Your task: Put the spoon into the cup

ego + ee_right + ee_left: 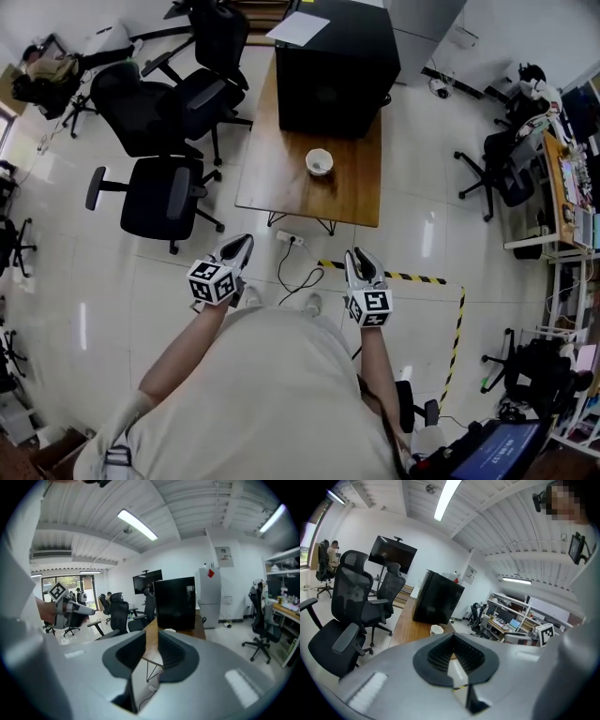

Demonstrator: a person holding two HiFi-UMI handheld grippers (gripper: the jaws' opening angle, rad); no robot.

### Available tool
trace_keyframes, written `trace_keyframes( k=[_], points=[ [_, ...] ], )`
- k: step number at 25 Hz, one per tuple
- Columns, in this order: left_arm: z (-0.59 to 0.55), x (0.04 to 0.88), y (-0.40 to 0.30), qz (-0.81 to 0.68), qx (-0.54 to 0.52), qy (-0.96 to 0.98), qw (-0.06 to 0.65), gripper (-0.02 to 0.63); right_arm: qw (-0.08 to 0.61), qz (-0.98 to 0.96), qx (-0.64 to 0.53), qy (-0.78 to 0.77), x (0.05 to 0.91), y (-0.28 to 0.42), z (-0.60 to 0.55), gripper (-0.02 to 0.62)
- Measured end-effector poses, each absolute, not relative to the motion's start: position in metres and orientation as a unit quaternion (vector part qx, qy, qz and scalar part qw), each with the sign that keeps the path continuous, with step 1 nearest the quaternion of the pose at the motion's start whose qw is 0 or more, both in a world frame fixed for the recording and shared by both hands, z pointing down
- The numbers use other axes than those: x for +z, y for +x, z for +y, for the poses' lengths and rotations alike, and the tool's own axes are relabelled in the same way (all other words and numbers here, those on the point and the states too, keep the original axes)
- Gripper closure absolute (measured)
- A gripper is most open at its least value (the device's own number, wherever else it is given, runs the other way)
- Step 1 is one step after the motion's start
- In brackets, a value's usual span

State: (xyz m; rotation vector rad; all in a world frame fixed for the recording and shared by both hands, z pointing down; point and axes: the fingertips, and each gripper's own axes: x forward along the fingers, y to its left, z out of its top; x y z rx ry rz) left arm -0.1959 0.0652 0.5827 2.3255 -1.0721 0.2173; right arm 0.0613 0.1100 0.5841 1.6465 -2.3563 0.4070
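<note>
Here we see a wooden table [281,183] bearing a black cabinet [333,66], with office chairs [164,192] at its left side in the head view. We hold both grippers over the floor, well apart from the table. The left gripper [244,242] has its jaw tips met on nothing; the right gripper [357,254] has its jaws a narrow slit apart, empty. The white cup [319,161] stands upright on the table, just before the cabinet. The spoon is too small to tell.
</note>
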Motion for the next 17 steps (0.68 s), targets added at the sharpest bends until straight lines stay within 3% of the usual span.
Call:
trace_keyframes(
  k=[17],
  points=[
    [0.084, 0.594, -0.177, -0.397, 0.122, 0.859, 0.3, 0.606, 0.107, -0.808, 0.142, 0.562, 0.584, 0.082, 0.113, 0.534]
  ],
)
